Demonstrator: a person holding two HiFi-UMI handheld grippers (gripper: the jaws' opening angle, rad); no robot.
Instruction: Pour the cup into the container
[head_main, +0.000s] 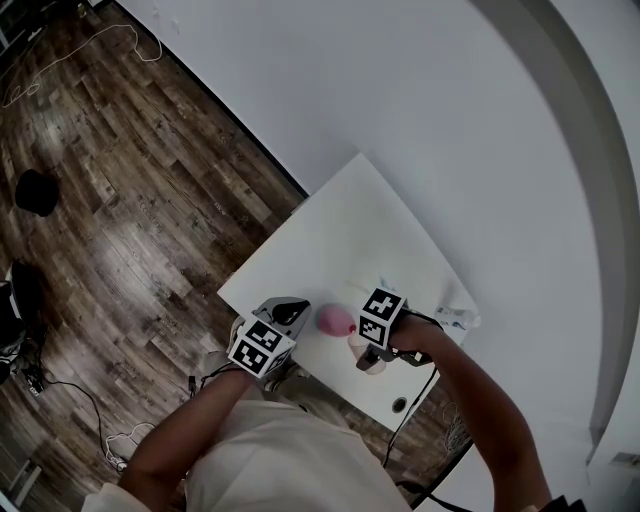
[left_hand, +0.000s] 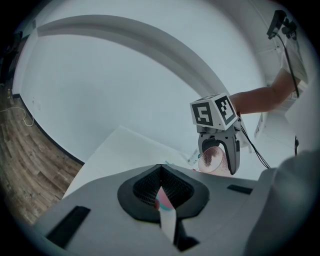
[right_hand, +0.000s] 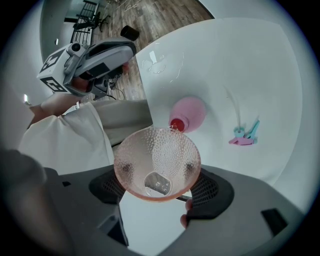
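Note:
My right gripper (right_hand: 159, 176) is shut on a clear pinkish dimpled cup (right_hand: 157, 162). The cup is tipped so that I look into its mouth; only a few drops show at its bottom. Its rim hangs just in front of the red mouth of a rounded pink container (right_hand: 189, 113) on the white table (right_hand: 240, 70). In the head view the container (head_main: 336, 320) sits between the two grippers, the cup (head_main: 374, 365) low beside the right gripper (head_main: 368, 352). My left gripper (head_main: 292, 313) hovers left of the container, apart from it, jaws nearly together, holding nothing that I can make out.
Pink and teal clips (right_hand: 245, 135) lie on the table right of the container. A white object (head_main: 456, 319) rests at the table's right edge by the wall. Wood floor (head_main: 120, 200) with cables lies left of the table.

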